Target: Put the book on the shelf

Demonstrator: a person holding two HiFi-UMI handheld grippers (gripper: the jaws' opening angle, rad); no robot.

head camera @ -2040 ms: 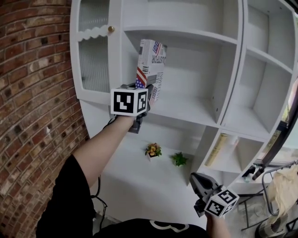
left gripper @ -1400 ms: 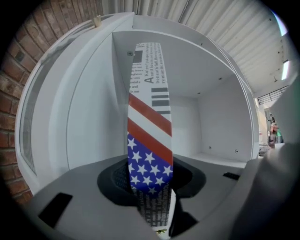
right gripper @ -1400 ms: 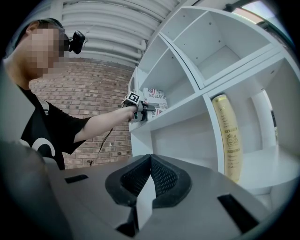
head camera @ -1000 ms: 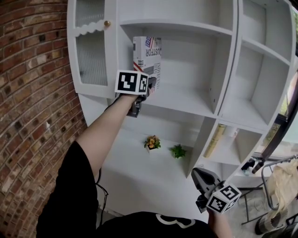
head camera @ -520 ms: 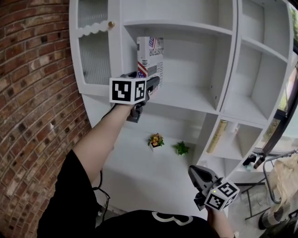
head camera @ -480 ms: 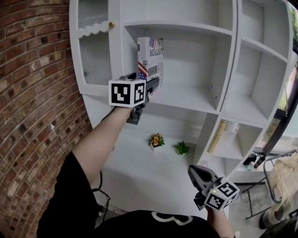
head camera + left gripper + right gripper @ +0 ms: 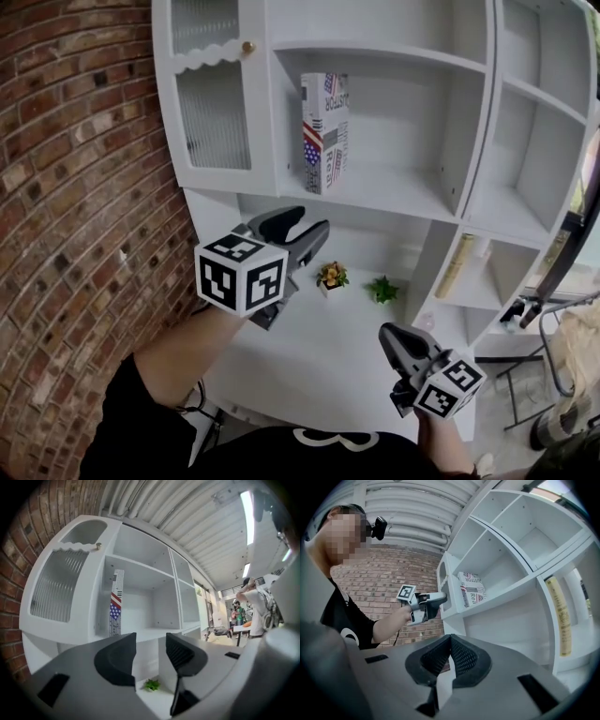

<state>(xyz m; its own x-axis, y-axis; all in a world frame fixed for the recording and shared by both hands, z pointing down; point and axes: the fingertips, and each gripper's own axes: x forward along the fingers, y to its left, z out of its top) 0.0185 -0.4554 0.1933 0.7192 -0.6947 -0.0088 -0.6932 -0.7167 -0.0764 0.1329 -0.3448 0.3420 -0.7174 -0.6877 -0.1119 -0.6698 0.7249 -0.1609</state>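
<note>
In the head view, the book (image 7: pixel 324 131) stands upright on the middle shelf (image 7: pixel 403 192) of a white shelf unit, at the left side of its compartment, just beside the dividing wall. On the other side of that wall is a cabinet door (image 7: pixel 217 117) with ribbed glass. The left gripper (image 7: pixel 314 221) is below the shelf and apart from the book. It points up toward the shelf. The right gripper (image 7: pixel 392 336) is lower and to the right, near the person's body. Two small plants (image 7: pixel 330 275) sit in the compartment below, and a brick wall (image 7: pixel 75 187) is at the left.

In the left gripper view, the two jaws stand partly apart and are closing. Nothing is between them — only the shelf unit shows in the gap, and a green plant low down. The book is seen at the upper left, well beyond the jaws.

In the right gripper view, the jaws are pressed together and nothing is held. Behind them the book stands on its shelf, the left gripper is just beside the shelf edge, and a yellow book (image 7: pixel 559 616) leans in a compartment at the right.
</note>
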